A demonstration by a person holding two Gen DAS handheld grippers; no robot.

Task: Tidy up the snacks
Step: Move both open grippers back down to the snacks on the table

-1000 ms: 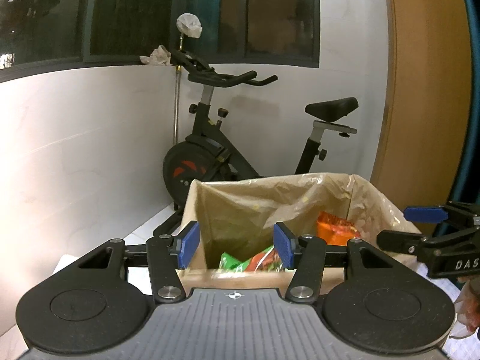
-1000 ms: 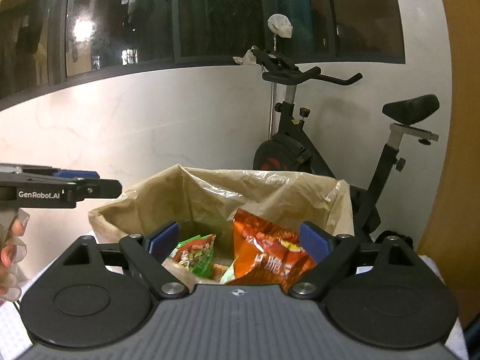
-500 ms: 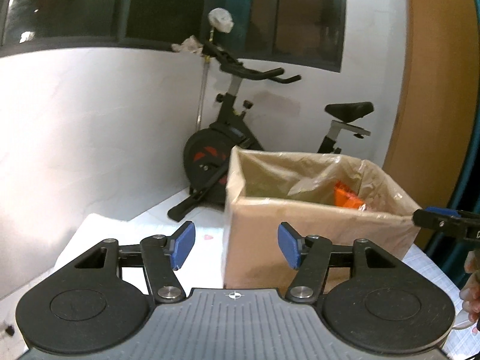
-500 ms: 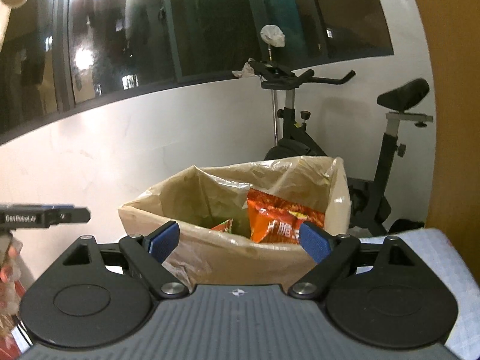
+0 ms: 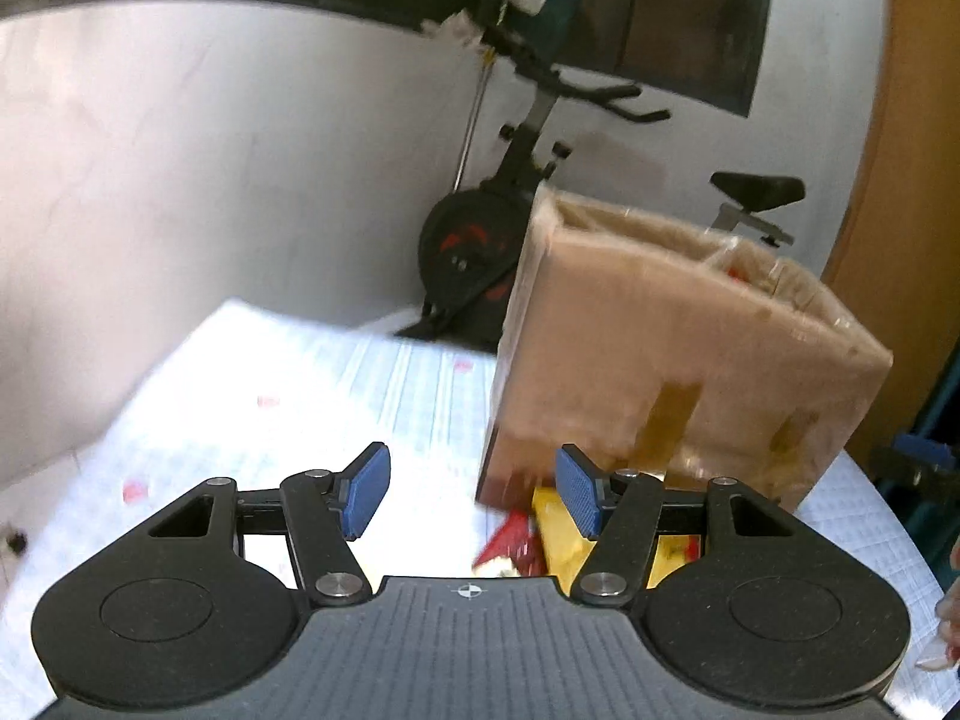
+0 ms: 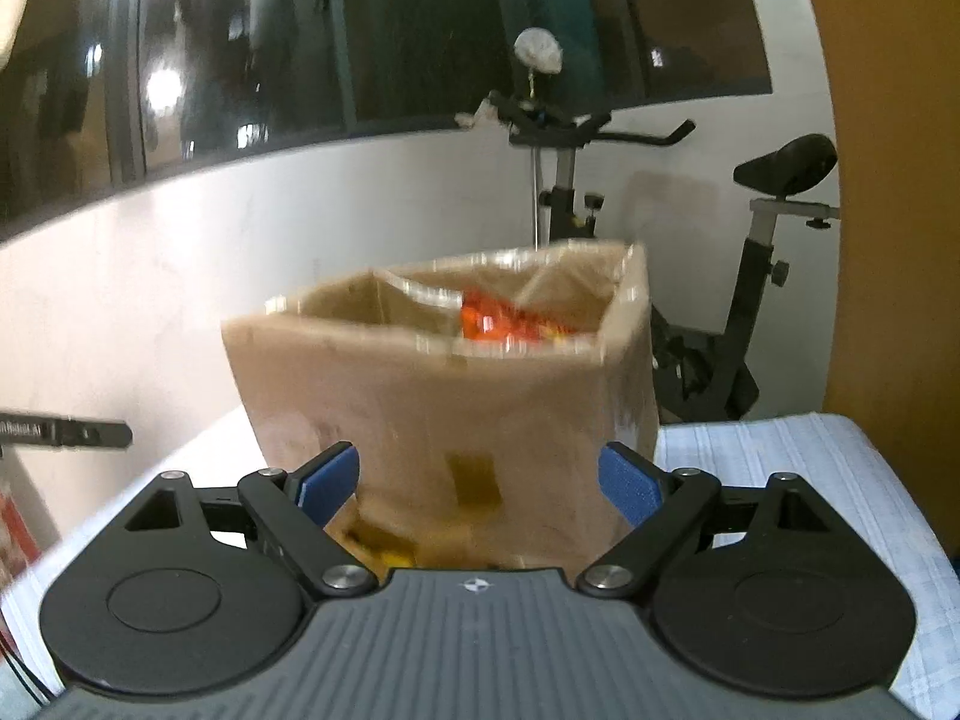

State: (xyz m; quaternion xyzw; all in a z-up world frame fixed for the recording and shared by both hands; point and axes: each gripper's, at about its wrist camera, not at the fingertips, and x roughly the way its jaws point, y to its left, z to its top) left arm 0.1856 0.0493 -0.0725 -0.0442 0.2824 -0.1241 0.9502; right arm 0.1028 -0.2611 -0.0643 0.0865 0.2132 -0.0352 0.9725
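Observation:
A brown cardboard box (image 5: 672, 360) lined with clear plastic stands on the white table (image 5: 300, 396); it also shows in the right wrist view (image 6: 456, 396). An orange snack bag (image 6: 510, 321) sticks up inside it. A yellow and red snack packet (image 5: 555, 534) lies on the table in front of the box, just past my left gripper (image 5: 474, 489), which is open and empty. My right gripper (image 6: 480, 480) is open and empty, facing the box's front. Yellow packets (image 6: 384, 546) show blurred below it.
An exercise bike (image 5: 510, 222) stands behind the table by the white wall, also in the right wrist view (image 6: 708, 300). A wooden door (image 6: 900, 180) is at the right. The right gripper's tip shows at the left wrist view's edge (image 5: 924, 462).
Both grippers have pulled back and down from over the box to table height in front of it. Snack packets on the table have come into view. Both stay open.

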